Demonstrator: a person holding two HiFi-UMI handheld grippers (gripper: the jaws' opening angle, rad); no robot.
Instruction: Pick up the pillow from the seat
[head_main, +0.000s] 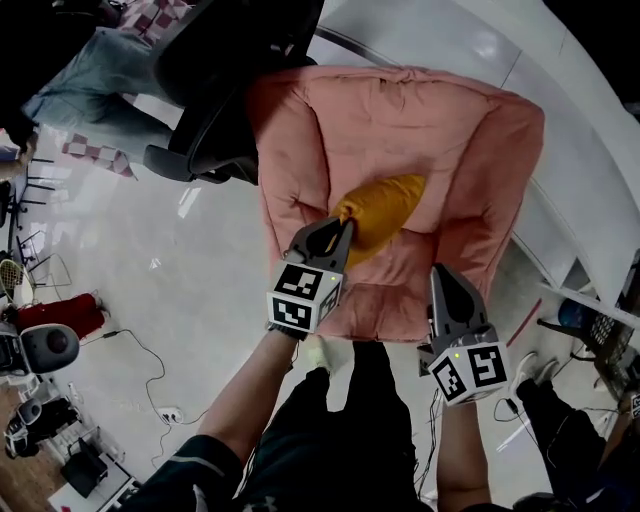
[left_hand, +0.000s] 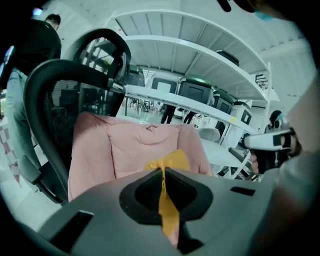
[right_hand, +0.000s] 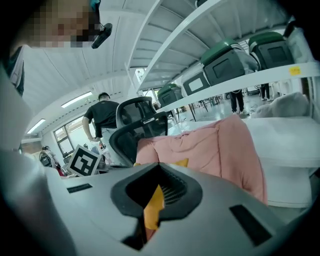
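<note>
A yellow-orange pillow (head_main: 385, 208) lies in the middle of a pink padded seat (head_main: 400, 120). My left gripper (head_main: 343, 226) is shut on the pillow's near left corner. In the left gripper view a strip of the yellow pillow (left_hand: 172, 160) runs down between the closed pads of the left gripper (left_hand: 162, 171), with the seat (left_hand: 135, 145) behind. My right gripper (head_main: 438, 270) hovers over the seat's front right edge, shut and apart from the pillow. In the right gripper view the pillow (right_hand: 181, 163) peeks over the right gripper (right_hand: 159, 164), in front of the seat (right_hand: 210, 145).
A black office chair (head_main: 220, 90) stands against the seat's left side. A person (head_main: 80, 80) stands beyond it. White shelving (head_main: 560, 150) runs behind and to the right, with green-lidded bins (right_hand: 225, 65) on it. Cables (head_main: 140, 350) and gear lie on the floor at left.
</note>
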